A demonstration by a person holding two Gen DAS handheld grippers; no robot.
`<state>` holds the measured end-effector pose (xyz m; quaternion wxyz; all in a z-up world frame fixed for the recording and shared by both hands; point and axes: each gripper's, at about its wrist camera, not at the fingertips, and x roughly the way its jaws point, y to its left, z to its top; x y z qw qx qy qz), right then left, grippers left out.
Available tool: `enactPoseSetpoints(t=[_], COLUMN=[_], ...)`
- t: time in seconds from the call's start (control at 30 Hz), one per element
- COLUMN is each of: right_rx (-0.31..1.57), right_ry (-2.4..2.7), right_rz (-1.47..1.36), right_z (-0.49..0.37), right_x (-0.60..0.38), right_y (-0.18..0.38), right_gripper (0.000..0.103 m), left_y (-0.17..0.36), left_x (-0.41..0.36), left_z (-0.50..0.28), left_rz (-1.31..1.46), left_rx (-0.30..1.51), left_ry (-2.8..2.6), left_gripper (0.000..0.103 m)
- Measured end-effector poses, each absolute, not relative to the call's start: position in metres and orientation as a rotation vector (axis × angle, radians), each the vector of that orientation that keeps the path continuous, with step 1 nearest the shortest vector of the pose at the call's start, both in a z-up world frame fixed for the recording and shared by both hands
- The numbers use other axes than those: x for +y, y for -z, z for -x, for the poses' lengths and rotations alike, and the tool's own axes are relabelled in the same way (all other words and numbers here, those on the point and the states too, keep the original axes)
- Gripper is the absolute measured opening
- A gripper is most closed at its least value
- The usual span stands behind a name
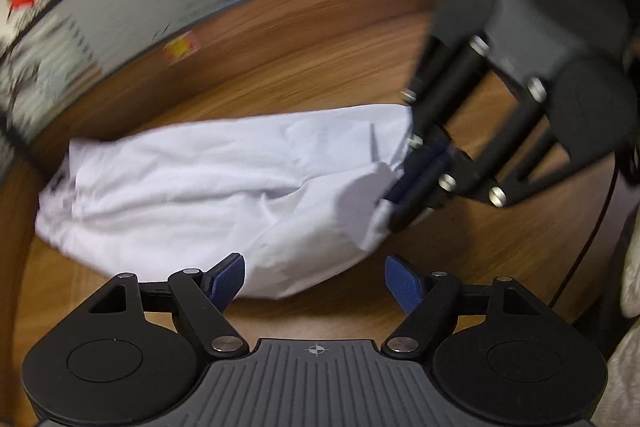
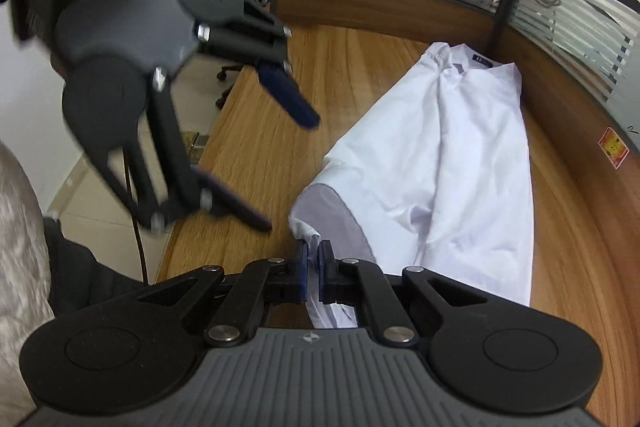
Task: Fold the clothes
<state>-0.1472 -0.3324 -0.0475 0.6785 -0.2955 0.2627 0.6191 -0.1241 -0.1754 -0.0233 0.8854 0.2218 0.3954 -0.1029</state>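
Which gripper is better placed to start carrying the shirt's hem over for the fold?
Right. The right gripper is already shut on the near edge of the white shirt, cloth pinched between its pads. The left gripper stands open beside the shirt on the wooden table, holding nothing.

Curved wood-grain surface [image 2: 400,39] w/ raised wooden back edge, white shirt [image 2: 460,155] lying lengthwise on it, collar at far end, near hem corner lifted off, red-yellow sticker [image 2: 613,147] on back edge.
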Motion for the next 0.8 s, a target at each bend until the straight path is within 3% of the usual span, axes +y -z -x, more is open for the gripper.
enactPoseSetpoints(t=[0.33, 0.37, 0.47, 0.57, 0.7, 0.8], right_rx=[0.581, 0.583, 0.591, 0.583, 0.586, 0.588], right_ry=[-1.382, -1.379, -1.369, -1.352, -1.302, -1.252], right_rz=[0.665, 0.662, 0.659, 0.635, 0.620, 0.698], right_z=[0.142, 0.142, 0.140, 0.136, 0.127, 0.121], right_x=[-0.326, -0.326, -0.325, -0.332, -0.353, -0.366], right_y=[0.032, 0.031, 0.030, 0.026, 0.027, 0.041], right_gripper=[0.005, 0.005, 0.006, 0.012, 0.052, 0.067], left_y=[0.042, 0.044, 0.047, 0.041, 0.036, 0.032], left_x=[-0.197, -0.198, -0.197, -0.188, -0.180, -0.175], left_z=[0.102, 0.100, 0.094, 0.089, 0.087, 0.086], left_rz=[-0.678, -0.694, -0.720, -0.633, -0.576, -0.546], left_rx=[0.763, 0.760, 0.752, 0.760, 0.745, 0.736], left_ry=[0.264, 0.265, 0.256, 0.250, 0.216, 0.195], left_gripper=[0.078, 0.072, 0.032, 0.022, 0.018, 0.018])
